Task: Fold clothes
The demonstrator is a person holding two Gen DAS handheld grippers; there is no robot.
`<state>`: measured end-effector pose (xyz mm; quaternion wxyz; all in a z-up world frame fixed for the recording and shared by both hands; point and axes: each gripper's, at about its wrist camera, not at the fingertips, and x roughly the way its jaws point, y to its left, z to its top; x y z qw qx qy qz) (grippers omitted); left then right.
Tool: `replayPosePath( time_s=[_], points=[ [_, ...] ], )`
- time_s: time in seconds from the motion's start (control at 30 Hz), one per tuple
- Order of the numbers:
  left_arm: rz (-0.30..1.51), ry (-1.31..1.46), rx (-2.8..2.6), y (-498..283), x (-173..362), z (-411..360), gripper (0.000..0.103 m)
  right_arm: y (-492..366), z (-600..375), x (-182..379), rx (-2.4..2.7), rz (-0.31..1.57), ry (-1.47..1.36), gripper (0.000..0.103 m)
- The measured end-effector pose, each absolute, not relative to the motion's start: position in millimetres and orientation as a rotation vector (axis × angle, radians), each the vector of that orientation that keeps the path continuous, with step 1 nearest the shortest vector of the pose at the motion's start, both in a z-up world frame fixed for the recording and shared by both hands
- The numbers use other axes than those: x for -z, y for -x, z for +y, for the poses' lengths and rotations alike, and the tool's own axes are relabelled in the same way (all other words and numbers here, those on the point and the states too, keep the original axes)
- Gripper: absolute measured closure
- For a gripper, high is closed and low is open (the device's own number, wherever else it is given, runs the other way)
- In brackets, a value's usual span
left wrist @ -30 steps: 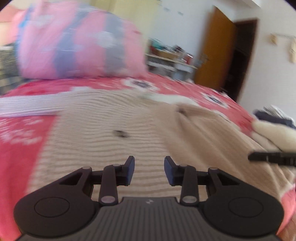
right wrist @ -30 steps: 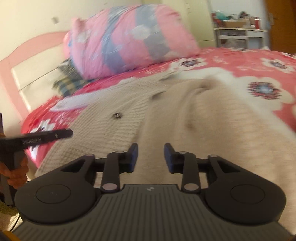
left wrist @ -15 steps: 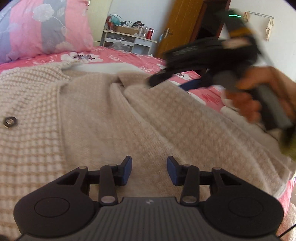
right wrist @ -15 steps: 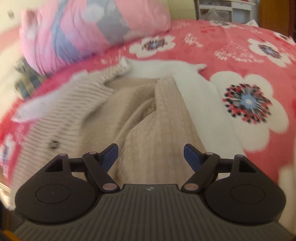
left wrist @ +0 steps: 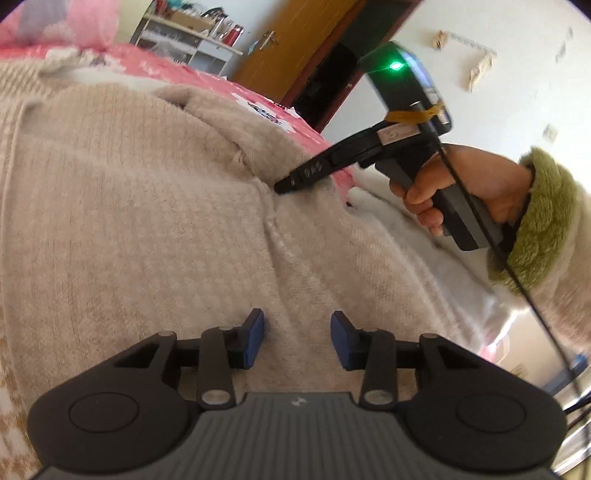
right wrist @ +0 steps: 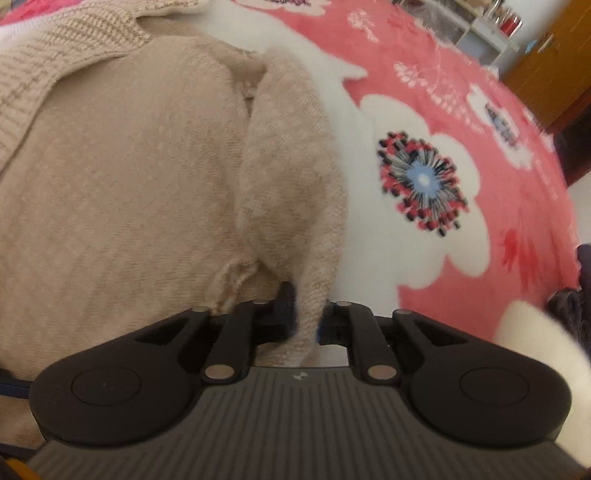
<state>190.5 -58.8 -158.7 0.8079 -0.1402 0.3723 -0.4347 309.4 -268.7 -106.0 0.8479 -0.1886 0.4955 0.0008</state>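
Note:
A beige knit cardigan (left wrist: 147, 221) lies spread on the bed, its waffle-knit front toward the left. My left gripper (left wrist: 296, 326) hovers low over its smoother part, jaws closing slightly with nothing between them. My right gripper (right wrist: 306, 314) is closing on a raised fold of the cardigan's sleeve (right wrist: 291, 177), and the fabric is pinched between its pads. In the left wrist view the right gripper (left wrist: 286, 187) points down into that fold, held by a hand (left wrist: 480, 184) in a green fleece cuff.
Under the cardigan is a pink bedspread (right wrist: 424, 110) with white flowers. A pink pillow (left wrist: 74, 22) sits at the head. Dark clothes (right wrist: 576, 295) lie at the bed's right edge. A shelf unit (left wrist: 184, 40) and a wooden door (left wrist: 291, 44) stand beyond.
Both grippers have swung down and closer over the cardigan. The right jaws spread wide, then closed on the sleeve fold. The left jaws keep about the same gap.

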Motion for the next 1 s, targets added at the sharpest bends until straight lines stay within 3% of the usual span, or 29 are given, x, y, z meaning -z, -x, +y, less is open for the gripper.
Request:
replayPosePath(
  time_s=[0.07,0.17,0.27,0.37,0.43,0.5,0.7,0.9,1.0],
  points=[
    [0.802,0.318,0.931,-190.3,161.7,-54.7,0.063,-306.1,-261.9,94.6,0.015,1.014,0.449,0.070],
    [0.786,0.282,0.926,-185.9,160.0,-63.0,0.061,-296.8,-248.7,58.9,-0.001,0.916,0.491,0.059],
    [0.780,0.263,0.923,-183.9,158.0,-70.0,0.061,-303.1,-233.3,23.7,-0.059,0.783,0.441,0.058],
    [0.775,0.269,0.927,-182.4,157.8,-67.7,0.060,-331.4,-212.7,19.8,-0.186,0.697,0.355,0.060],
    [0.771,0.274,0.932,-181.6,157.6,-66.1,0.060,-366.1,-196.5,39.8,-0.263,0.708,0.308,0.068],
    [0.770,0.278,0.935,-182.0,157.6,-65.4,0.059,-405.3,-181.1,69.9,-0.296,0.737,0.318,0.083],
    [0.774,0.288,0.938,-184.8,159.0,-65.1,0.059,-473.1,-195.6,145.1,-0.271,0.860,0.338,0.085],
    [0.775,0.292,0.942,-186.5,160.5,-63.6,0.058,-468.7,-214.3,117.8,-0.245,0.908,0.212,0.084],
    [0.771,0.286,0.940,-186.0,161.4,-63.3,0.057,-475.6,-217.7,98.5,-0.291,0.843,0.094,0.083]
  ],
)
